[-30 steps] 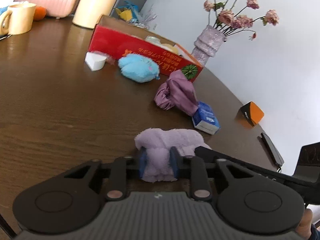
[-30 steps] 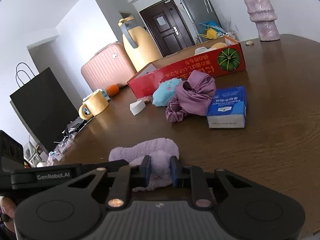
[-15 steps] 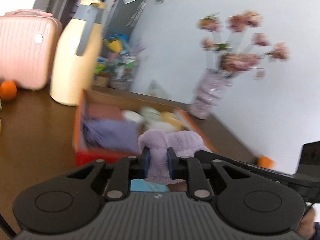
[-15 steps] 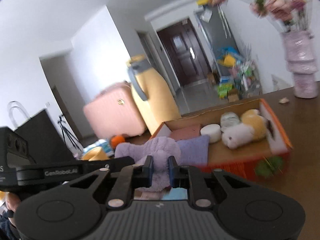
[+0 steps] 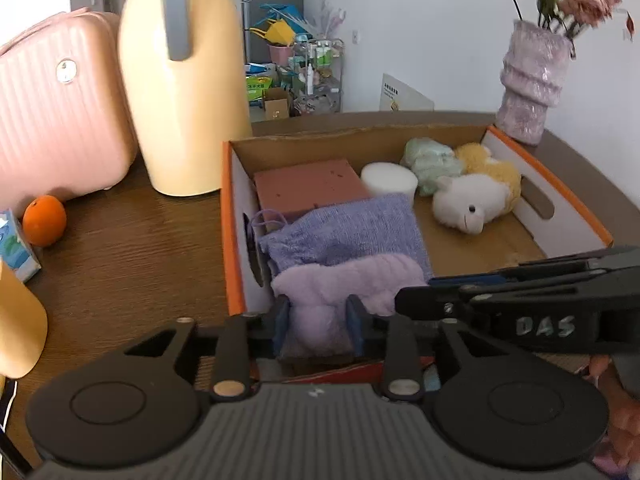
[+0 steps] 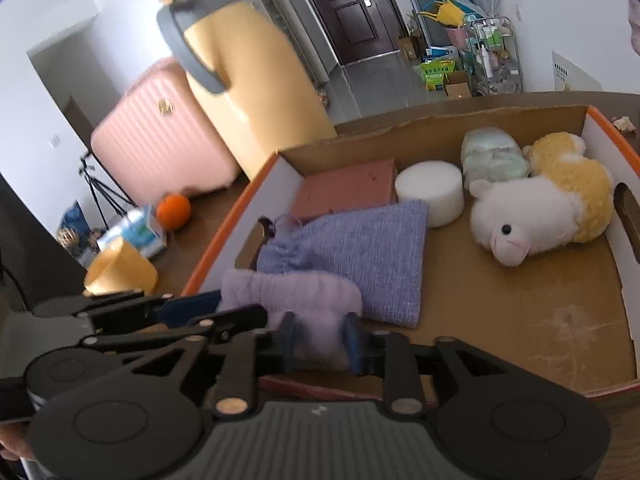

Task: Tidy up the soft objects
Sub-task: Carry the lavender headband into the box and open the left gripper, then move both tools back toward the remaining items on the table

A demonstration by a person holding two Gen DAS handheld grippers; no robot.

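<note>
Since the earlier frames both tongs have carried the lilac towel (image 5: 344, 280) from the bare table to the box (image 5: 236, 240), and the jaws of each pair have just been opening. The left tongs (image 5: 318, 326) and the right tongs (image 6: 320, 342) are now standing apart, each with a fold of the towel lying between its blue pads; whether the pads are still pressing on the cloth cannot be told. The towel is lying at the near left corner of the box, just ahead of both tongs, overlapping the near edge of a purple pouch (image 6: 360, 248).

On the right tool, seen from the left camera, "DAS" is showing in pale letters. No other writing is reading clearly.

The towel is looking plush and ribbed. The pouch is coarse woven cloth with a drawstring. Beyond it are sitting a flat reddish-brown block (image 5: 308, 188) and a white foam cylinder (image 6: 430, 196), smooth and round. Farther right are lying a crumpled pale green bundle (image 6: 492, 158) and a fluffy white and yellow lamb (image 6: 536, 208). The box is brown cardboard inside with an orange rim. Left of it are standing a glossy yellow jug (image 5: 180, 92), a ribbed pink case (image 5: 52, 108) and an orange (image 5: 44, 220).
</note>
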